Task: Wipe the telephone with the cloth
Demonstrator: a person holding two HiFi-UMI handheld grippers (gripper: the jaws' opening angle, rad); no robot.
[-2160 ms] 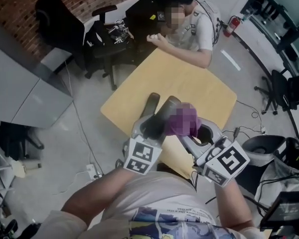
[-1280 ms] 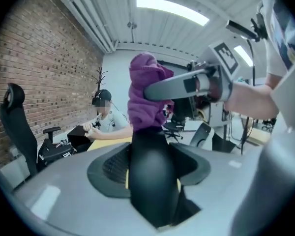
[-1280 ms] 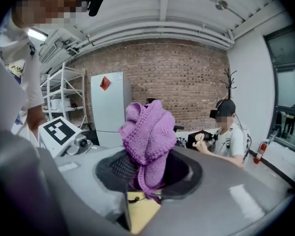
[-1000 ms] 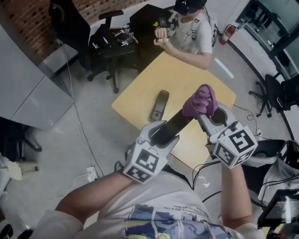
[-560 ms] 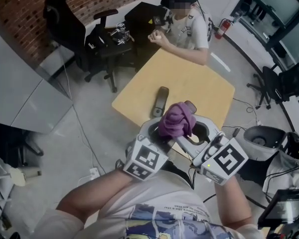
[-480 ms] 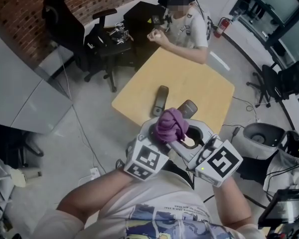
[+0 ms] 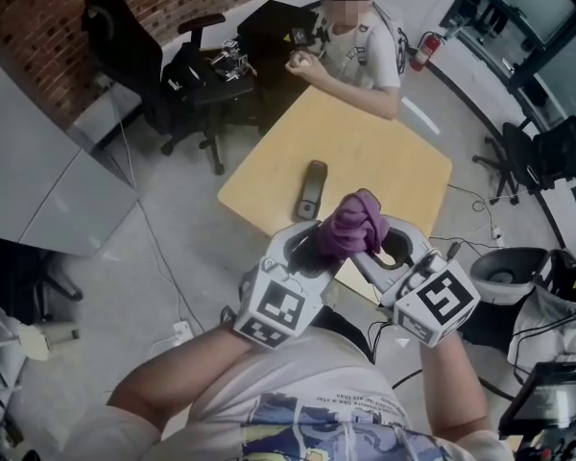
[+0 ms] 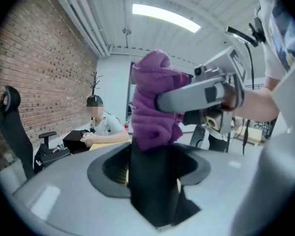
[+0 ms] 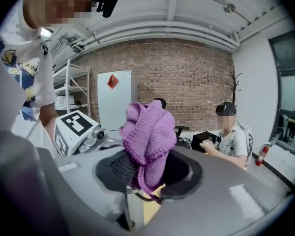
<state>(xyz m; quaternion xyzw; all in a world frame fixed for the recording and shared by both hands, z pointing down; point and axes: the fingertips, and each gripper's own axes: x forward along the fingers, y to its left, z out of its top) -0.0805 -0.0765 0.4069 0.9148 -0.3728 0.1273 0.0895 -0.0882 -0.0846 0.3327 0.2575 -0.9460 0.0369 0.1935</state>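
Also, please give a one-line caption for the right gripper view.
Right gripper shut on a purple knitted cloth, with a seated person behind.

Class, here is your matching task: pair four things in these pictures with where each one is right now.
Things:
1. purple cloth
2. black handset
3. dark device
4. seated person

Places:
a. lying flat on the table
b. at the table's far edge
c. gripped in the left gripper
d. gripped in the right gripper

Pairs: 1-d; 2-c; 3-a; 4-b
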